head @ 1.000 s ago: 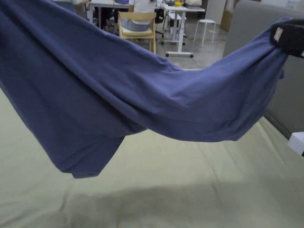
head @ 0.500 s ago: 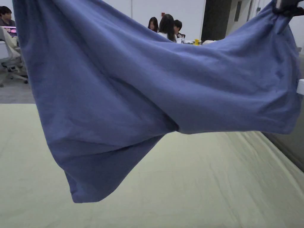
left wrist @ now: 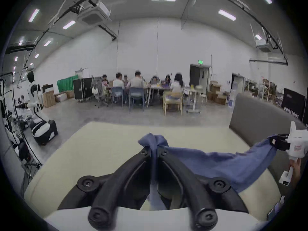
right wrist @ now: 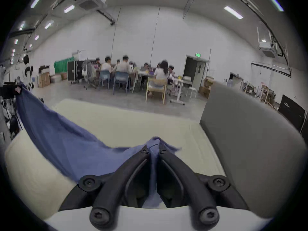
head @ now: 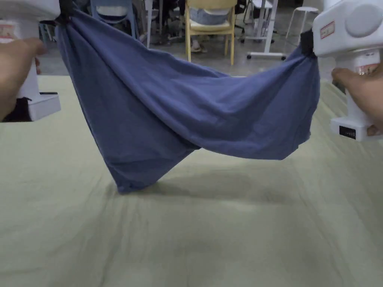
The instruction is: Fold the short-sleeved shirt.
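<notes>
Pale green bedding [head: 224, 231] lies below the blue shirt [head: 194, 108], which hangs stretched above it — lowest fold just touching. Left gripper [left wrist: 154, 150] and right gripper [right wrist: 153, 147] each pinch a bunched corner, apparently to spread it flat. Half a second ago it hung higher, clear of the bedding.

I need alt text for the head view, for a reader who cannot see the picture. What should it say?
A blue short-sleeved shirt hangs stretched between the left gripper and the right gripper, each shut on one end. It sags in the middle, and its lowest corner touches the pale green cloth surface. Chairs stand behind.
</notes>
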Available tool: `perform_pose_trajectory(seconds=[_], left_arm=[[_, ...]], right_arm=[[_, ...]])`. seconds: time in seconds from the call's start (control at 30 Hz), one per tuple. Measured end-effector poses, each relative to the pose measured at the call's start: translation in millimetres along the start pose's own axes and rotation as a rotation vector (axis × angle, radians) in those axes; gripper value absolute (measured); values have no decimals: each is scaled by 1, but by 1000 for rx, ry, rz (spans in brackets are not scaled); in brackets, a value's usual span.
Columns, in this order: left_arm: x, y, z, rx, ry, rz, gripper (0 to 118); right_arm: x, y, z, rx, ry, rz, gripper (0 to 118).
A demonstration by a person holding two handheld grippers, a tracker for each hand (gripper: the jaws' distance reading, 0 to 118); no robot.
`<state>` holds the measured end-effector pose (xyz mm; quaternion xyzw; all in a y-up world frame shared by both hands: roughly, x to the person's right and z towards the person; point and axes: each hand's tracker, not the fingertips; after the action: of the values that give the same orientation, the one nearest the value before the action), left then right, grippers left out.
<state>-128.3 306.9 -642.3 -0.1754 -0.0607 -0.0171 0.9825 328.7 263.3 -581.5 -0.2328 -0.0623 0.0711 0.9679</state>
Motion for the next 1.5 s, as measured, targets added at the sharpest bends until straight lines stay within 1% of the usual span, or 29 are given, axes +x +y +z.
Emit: perform_pose_trajectory(seconds=[0.07, 0.17, 0.2, 0.27, 0.3, 0.37, 0.43, 0.5, 0.57, 0.6, 0.63, 0.67, 0.77, 0.83, 0.93, 1.03, 1.07, 1.13, 1.17, 1.2, 1.23, 1.27, 1.3, 1.33, 1.4, 1.47, 1.5], left_arm=[[2, -59, -31, -104, -10, 14, 4], [3, -150, -57, -234, -26, 51, 4], [3, -179, -60, -279, -29, 69, 4], [-5, -231, -58, -352, -48, 104, 4], [-7, -259, -53, -391, -41, 124, 4], [-19, -297, -30, -429, -44, 167, 4], [-29, -325, -6, -431, -49, 232, 4], [-43, -339, 25, -419, -47, 273, 4], [-52, -352, 54, -423, -36, 281, 4], [-57, -357, 70, -428, -42, 292, 4], [-65, -357, 83, -435, -32, 278, 4], [-66, -360, 96, -440, -31, 275, 4], [-65, -369, 145, -479, -49, 213, 4], [-57, -382, 178, -519, -54, 158, 4], [-49, -405, 217, -565, -89, 170, 4], [-42, -423, 236, -617, -88, 138, 4], [-41, -427, 241, -627, -80, 110, 4], [-43, -429, 242, -636, -99, 122, 4], [-50, -434, 234, -656, -108, 146, 5], [-52, -432, 232, -679, -97, 177, 17], [-56, -431, 230, -687, -105, 204, 41], [-56, -429, 230, -684, -130, 241, 74], [-57, -424, 235, -641, -154, 285, 82], [-58, -419, 239, -613, -160, 310, 82], [-59, -401, 256, -547, -128, 310, 82], [-49, -380, 284, -463, -104, 282, 82], [-46, -371, 299, -403, -92, 276, 80]], right_arm=[[-4, -48, -46, -94, 17, -7, 6], [-12, -128, -85, -213, 20, 0, 6], [-19, -155, -85, -243, 17, 3, 6], [-18, -200, -88, -289, 33, -20, 6], [-20, -221, -77, -289, 34, -45, 6], [-16, -251, -60, -289, 37, -60, 6], [-9, -271, -41, -286, 49, -72, 6], [-6, -288, -15, -271, 59, -87, 6], [2, -302, 10, -255, 70, -109, 6], [1, -312, 28, -251, 86, -132, 6], [3, -320, 43, -250, 87, -133, 6], [5, -327, 56, -253, 87, -129, 6], [7, -356, 106, -271, 102, -116, 6], [7, -378, 136, -313, 114, -101, 6], [2, -411, 177, -374, 141, -93, 6], [-5, -430, 205, -416, 134, -65, 6], [-5, -434, 212, -422, 143, -64, 6], [-5, -436, 217, -416, 161, -74, 6], [-7, -433, 216, -429, 166, -77, 31], [-9, -432, 212, -493, 162, -89, 76], [-9, -432, 209, -538, 203, -116, 107], [-8, -431, 212, -535, 257, -173, 114], [-8, -427, 220, -496, 278, -239, 113], [-8, -424, 226, -494, 279, -270, 113], [-6, -413, 246, -473, 268, -311, 113], [-9, -401, 272, -423, 214, -309, 113], [-11, -395, 288, -389, 187, -281, 109]])
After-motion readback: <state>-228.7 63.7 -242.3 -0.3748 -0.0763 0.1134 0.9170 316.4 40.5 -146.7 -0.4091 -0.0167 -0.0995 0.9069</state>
